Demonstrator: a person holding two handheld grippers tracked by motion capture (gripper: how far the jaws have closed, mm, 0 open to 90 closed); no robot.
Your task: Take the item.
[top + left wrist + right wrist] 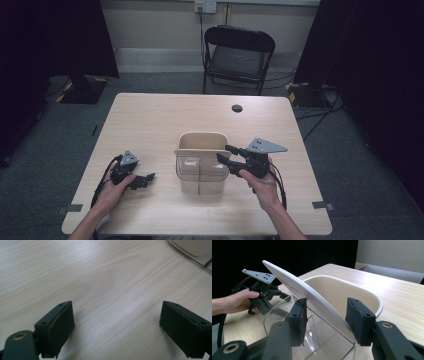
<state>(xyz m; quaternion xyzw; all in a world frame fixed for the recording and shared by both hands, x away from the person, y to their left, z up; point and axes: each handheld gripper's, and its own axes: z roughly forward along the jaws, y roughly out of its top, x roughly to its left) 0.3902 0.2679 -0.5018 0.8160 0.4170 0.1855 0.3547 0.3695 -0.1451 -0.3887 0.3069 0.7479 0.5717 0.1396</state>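
I saw a tabletop [150, 120] of pale wood, smooth, with soft grain lines. The bin [342, 293] looked like cream plastic, smooth and a little shiny. Its front part [322, 340] was clear, glossy plastic. My right hand-held gripper [325, 317] had black matt plastic jaws. The plate [266, 145] on top looked like dull grey metal.

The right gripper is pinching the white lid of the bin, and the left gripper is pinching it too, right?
Not quite. The right gripper is shut on the white lid of the cream bin, as the right gripper view shows. But the left gripper is not pinching it: in the left gripper view its jaws stand wide apart over the bare wooden table.
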